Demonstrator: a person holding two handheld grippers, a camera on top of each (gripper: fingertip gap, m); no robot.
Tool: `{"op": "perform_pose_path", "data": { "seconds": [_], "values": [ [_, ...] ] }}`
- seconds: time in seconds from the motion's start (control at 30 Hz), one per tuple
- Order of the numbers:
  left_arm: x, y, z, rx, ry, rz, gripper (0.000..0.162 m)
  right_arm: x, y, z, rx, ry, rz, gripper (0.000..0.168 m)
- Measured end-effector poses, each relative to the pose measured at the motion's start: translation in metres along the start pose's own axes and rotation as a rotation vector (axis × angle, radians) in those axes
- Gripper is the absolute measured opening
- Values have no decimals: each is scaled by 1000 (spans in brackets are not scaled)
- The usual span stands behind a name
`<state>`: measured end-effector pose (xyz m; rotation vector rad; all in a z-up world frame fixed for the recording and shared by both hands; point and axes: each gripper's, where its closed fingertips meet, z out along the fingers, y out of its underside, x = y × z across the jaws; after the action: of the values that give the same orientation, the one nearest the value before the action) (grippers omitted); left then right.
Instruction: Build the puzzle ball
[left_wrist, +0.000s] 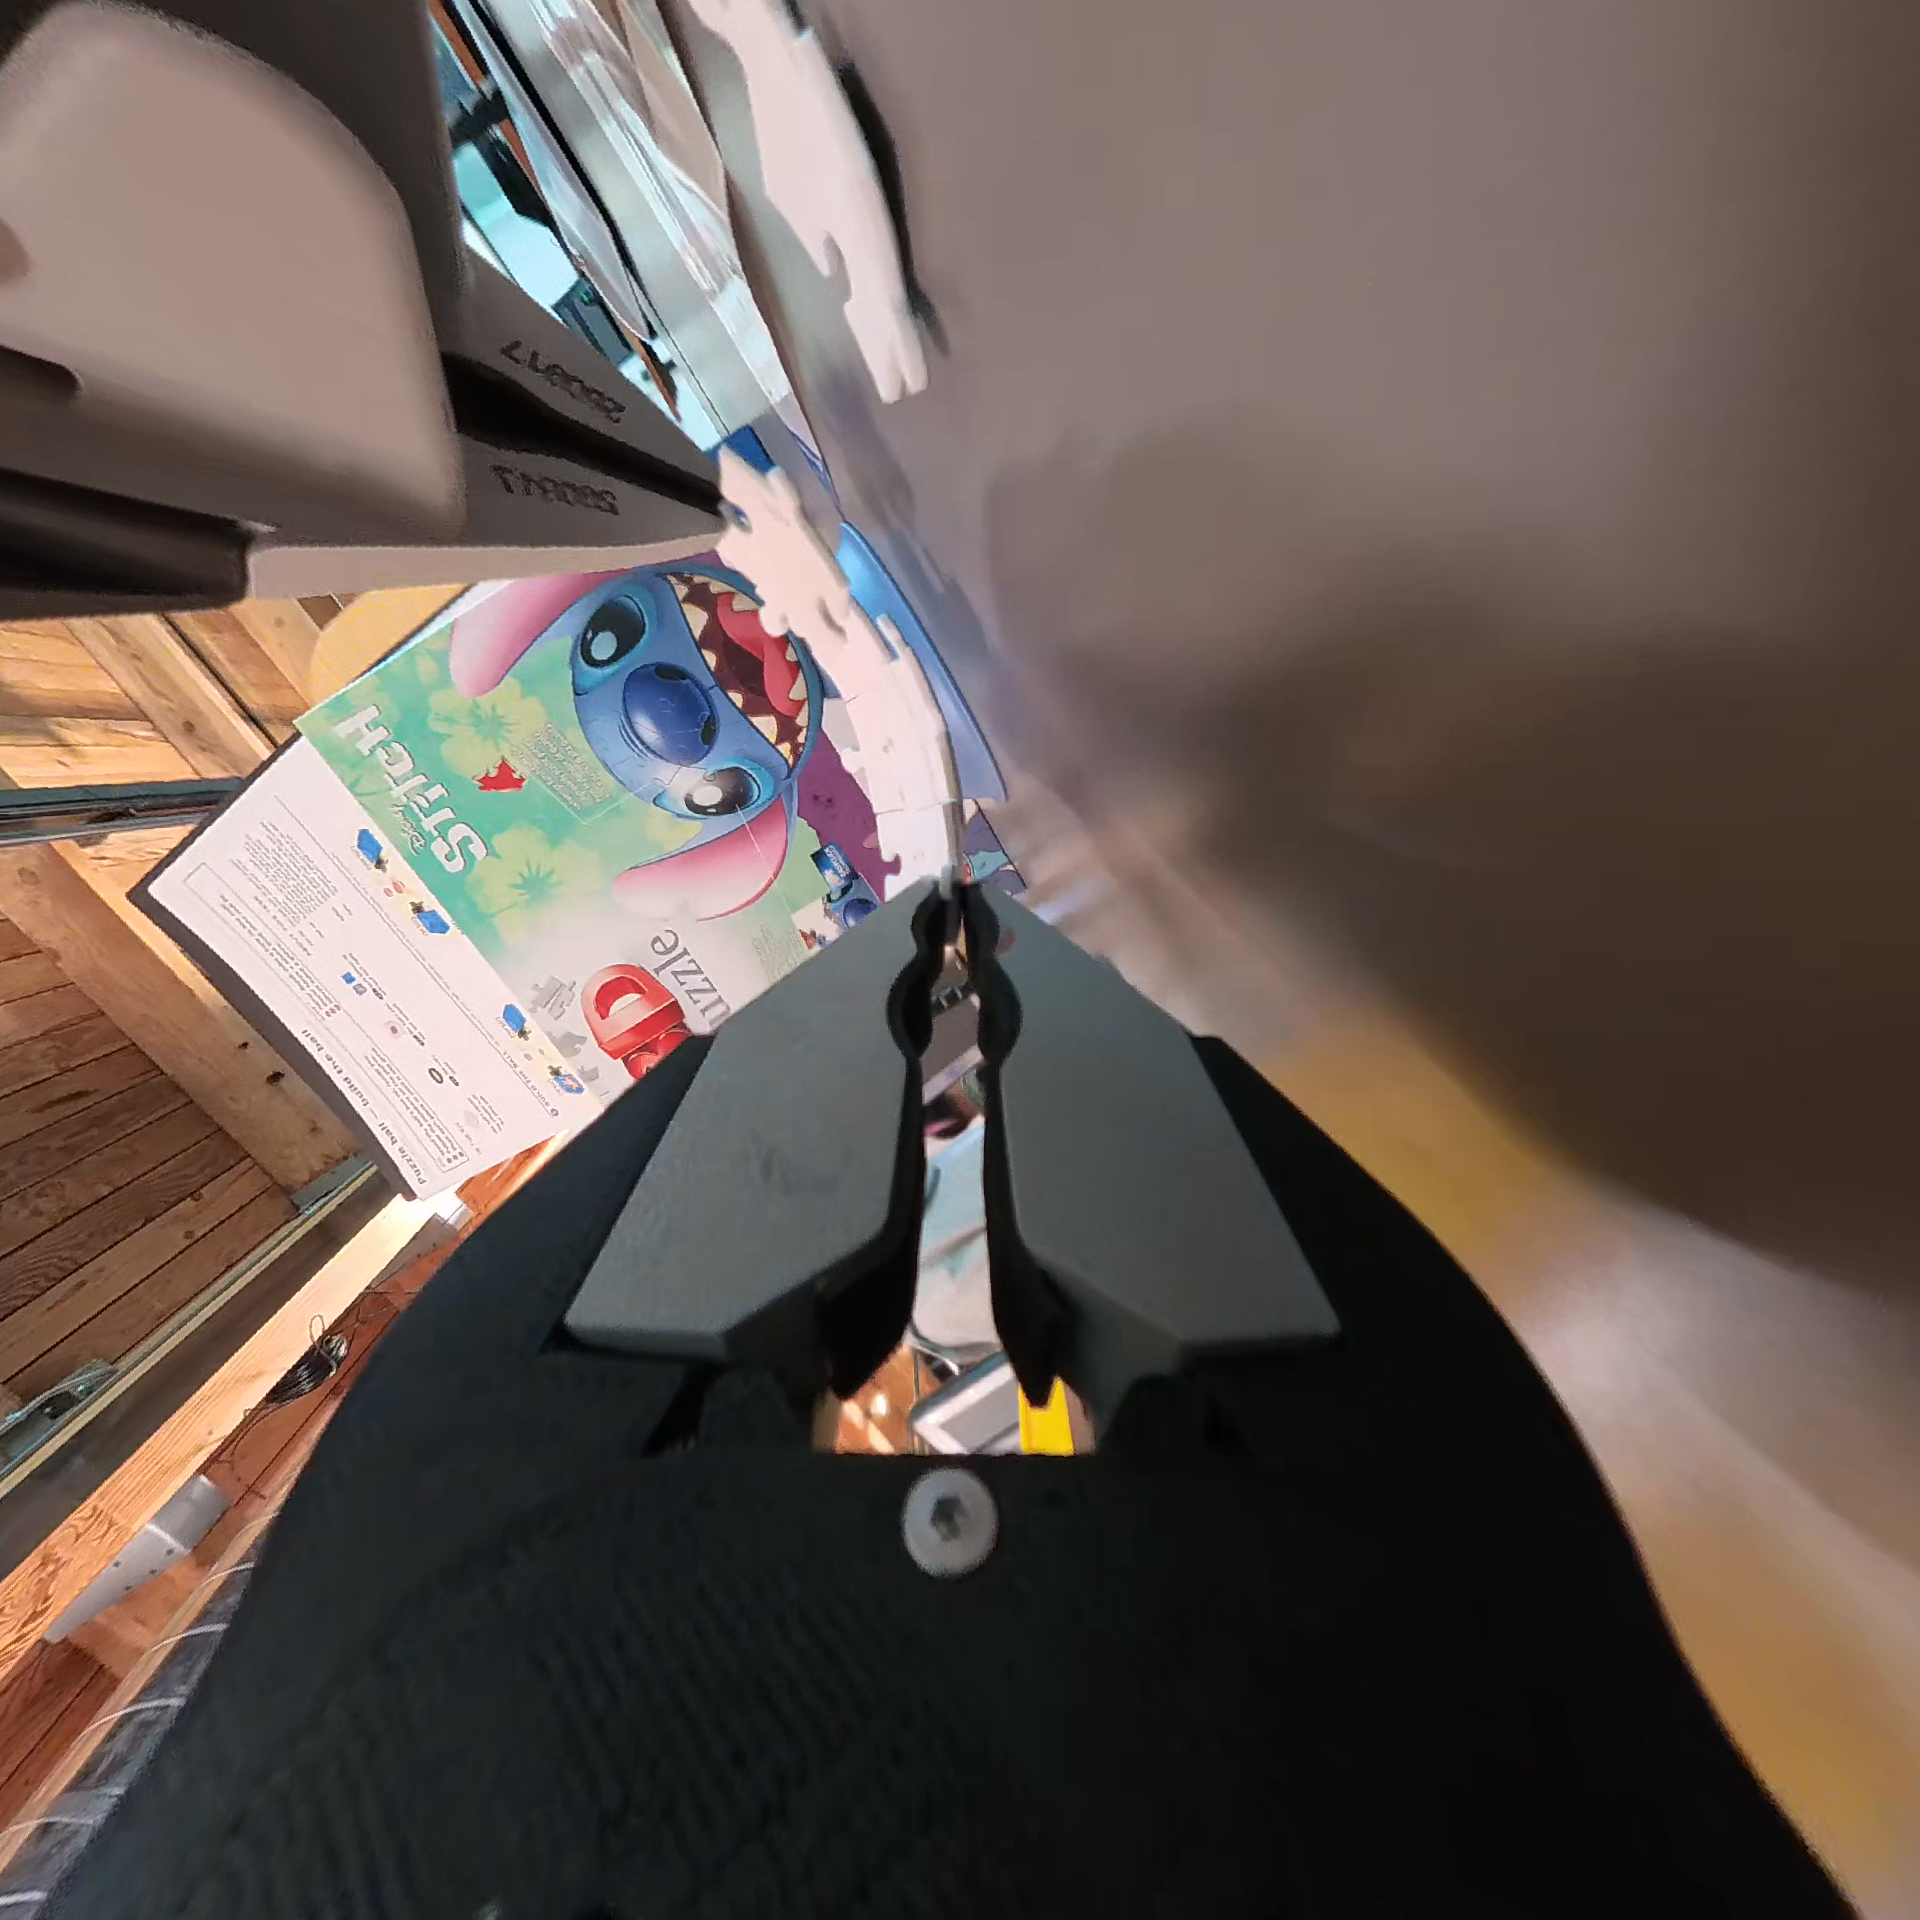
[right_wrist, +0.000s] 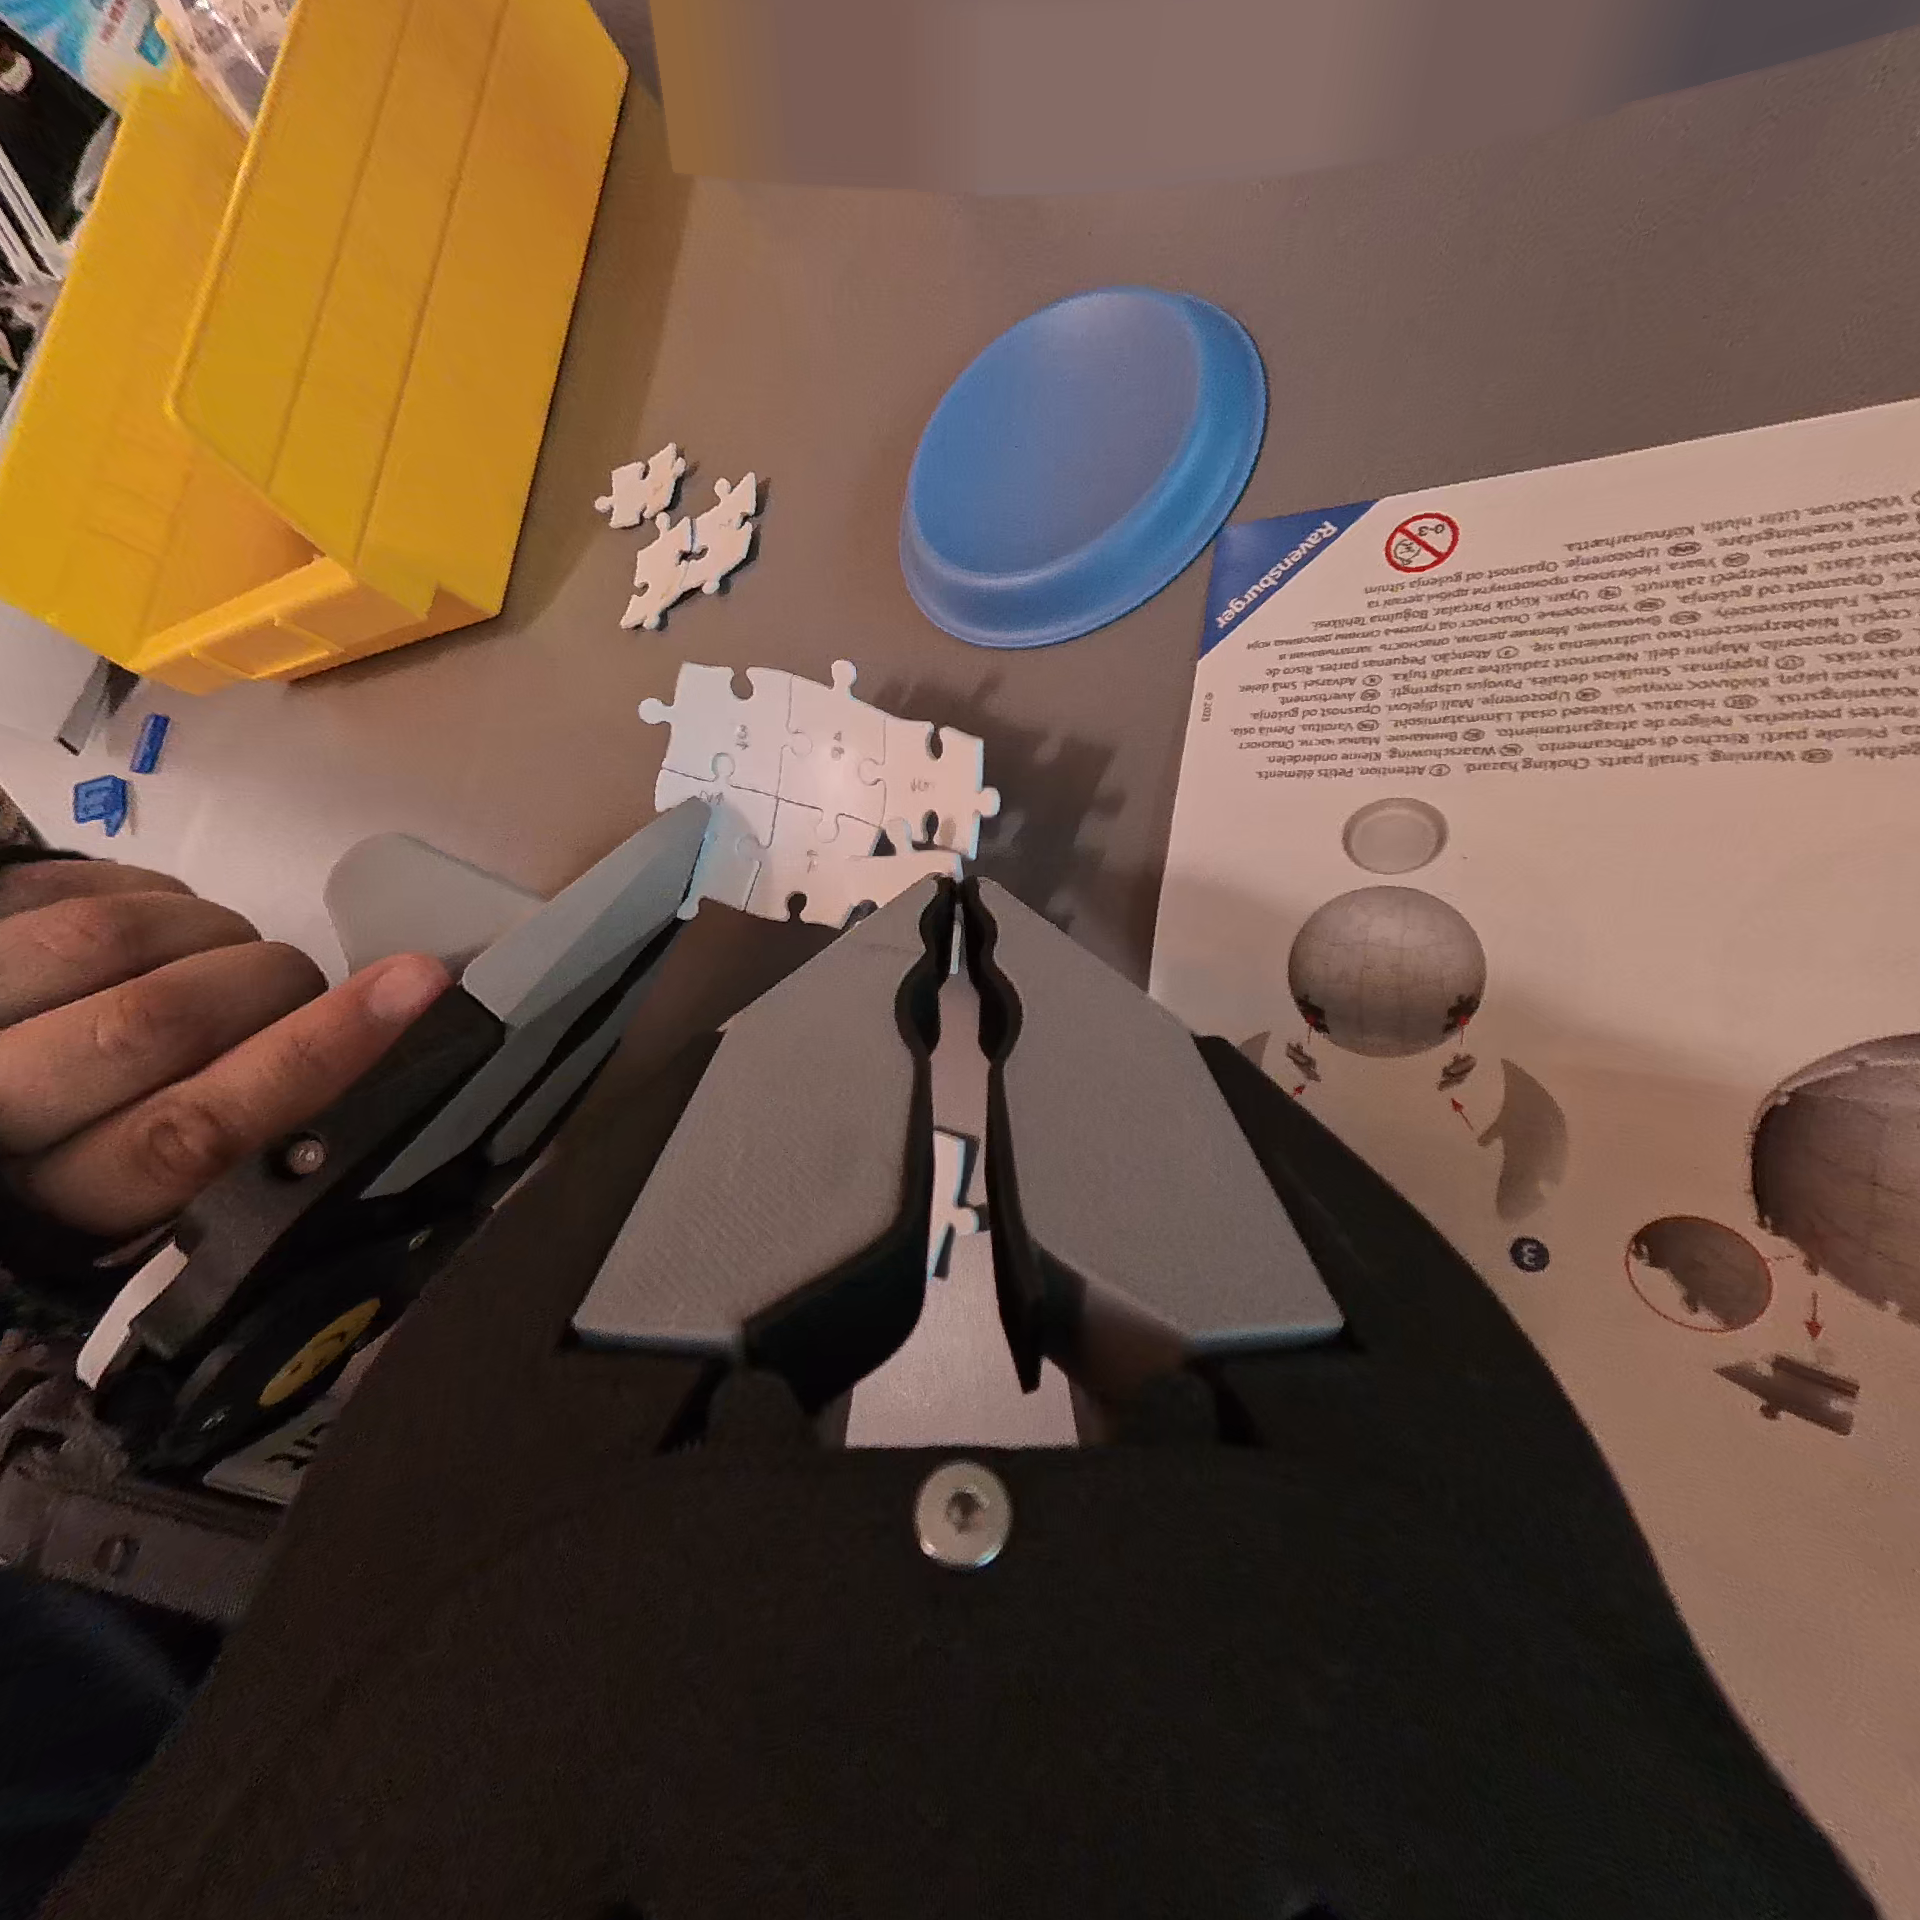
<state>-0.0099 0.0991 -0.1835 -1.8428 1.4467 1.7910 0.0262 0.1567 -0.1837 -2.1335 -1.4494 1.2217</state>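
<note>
Matt grey worktop (right_wrist: 831, 312); smooth, slightly glossy blue plastic dish (right_wrist: 1081, 468); shiny yellow plastic bins (right_wrist: 343, 312); white card puzzle pieces (right_wrist: 821, 769); printed paper sheet (right_wrist: 1558, 779); rough wooden planks (left_wrist: 125, 1091).

Loose pieces (right_wrist: 681, 535) between bin (right_wrist: 312, 312) and dish (right_wrist: 1081, 468), behind joined patch (right_wrist: 821, 790); leaflet (right_wrist: 1558, 831) right.

Grey wedge fingers (right_wrist: 790, 1132), black gripper body, silver screw (right_wrist: 962, 1513)

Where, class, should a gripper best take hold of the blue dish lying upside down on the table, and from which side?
Probably the flared rim of the blue dish, pinched from the side. Its dome is wide and smooth, offering no edge, while the thin lip stands out all round. The near-left edge looks free; the instruction sheet crowds its right.
</note>
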Motion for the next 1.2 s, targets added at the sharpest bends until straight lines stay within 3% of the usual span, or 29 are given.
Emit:
{"op": "perform_pose_path", "data": {
  "seconds": [0.67,1.07,1.2],
  "values": [
    [8,-8,-11,-82,108,7,0,3,8,4,13,12,58,0],
    [11,-10,-6,-50,117,-25,0,2,9,8,2,23,22,0],
    [13,-12,-2,-3,118,-36,0,5,6,8,9,47,-32,23]
  ]
}}
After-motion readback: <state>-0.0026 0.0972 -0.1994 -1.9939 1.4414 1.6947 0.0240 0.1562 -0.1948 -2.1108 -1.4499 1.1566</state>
